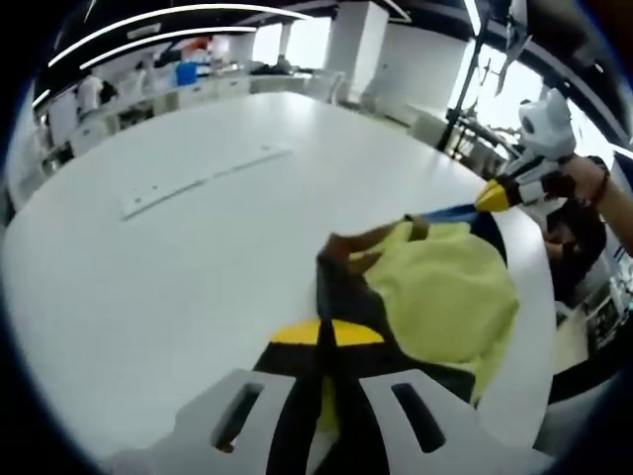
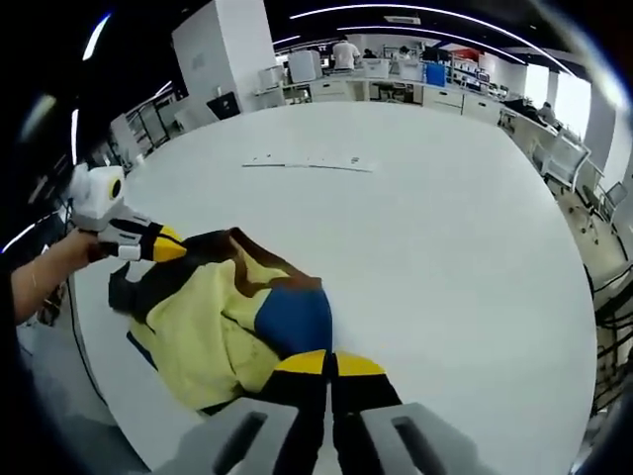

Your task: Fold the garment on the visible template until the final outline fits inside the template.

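A yellow garment with black, brown and blue parts lies bunched near the edge of the round white table. My left gripper is shut on a dark fold of it. My right gripper comes in from the right, pinching the blue part. In the right gripper view the garment lies at lower left, with my right gripper shut on its blue patch. The left gripper holds the far dark edge. A thin pale template strip lies flat further out on the table.
A person's hand holds each far gripper. The table edge runs close beside the garment. Chairs, desks and people stand beyond the table. A blue bin sits at the back.
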Action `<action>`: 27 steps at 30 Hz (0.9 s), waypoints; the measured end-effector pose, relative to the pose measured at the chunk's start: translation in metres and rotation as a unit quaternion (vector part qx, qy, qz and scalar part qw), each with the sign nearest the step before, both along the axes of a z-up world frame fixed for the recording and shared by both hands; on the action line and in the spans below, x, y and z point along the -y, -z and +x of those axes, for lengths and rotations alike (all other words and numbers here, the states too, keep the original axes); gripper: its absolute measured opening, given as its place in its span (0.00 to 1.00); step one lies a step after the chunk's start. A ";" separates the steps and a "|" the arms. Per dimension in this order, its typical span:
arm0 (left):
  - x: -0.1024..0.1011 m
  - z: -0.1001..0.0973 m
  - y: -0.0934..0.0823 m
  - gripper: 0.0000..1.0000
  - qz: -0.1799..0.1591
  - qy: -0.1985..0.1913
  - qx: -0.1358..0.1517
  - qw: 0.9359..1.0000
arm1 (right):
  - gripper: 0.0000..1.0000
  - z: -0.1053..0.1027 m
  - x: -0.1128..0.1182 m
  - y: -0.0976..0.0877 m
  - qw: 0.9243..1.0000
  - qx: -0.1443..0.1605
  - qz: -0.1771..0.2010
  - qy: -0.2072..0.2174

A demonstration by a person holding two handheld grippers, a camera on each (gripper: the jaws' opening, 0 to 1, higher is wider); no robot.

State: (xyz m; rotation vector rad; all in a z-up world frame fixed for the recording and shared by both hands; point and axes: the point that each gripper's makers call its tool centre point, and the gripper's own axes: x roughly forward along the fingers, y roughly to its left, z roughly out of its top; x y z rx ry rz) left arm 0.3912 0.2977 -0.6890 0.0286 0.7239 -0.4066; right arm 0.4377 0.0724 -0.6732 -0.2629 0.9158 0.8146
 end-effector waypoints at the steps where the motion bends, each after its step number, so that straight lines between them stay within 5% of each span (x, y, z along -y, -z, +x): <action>1: -0.001 0.000 -0.002 0.00 0.006 0.003 0.006 1.000 | 0.00 0.000 -0.001 -0.002 1.000 0.004 0.001 -0.002; 10: -0.008 -0.006 -0.034 0.00 0.026 0.015 0.038 0.999 | 0.00 0.013 -0.006 -0.022 0.999 0.038 0.022 0.004; 20: -0.036 0.008 -0.091 0.00 0.040 -0.005 0.098 0.994 | 0.00 0.031 -0.020 -0.052 0.995 0.088 0.036 0.005; 27: -0.059 0.015 -0.102 0.00 0.042 -0.022 0.100 0.994 | 0.00 0.041 -0.041 -0.066 0.993 0.099 0.062 -0.003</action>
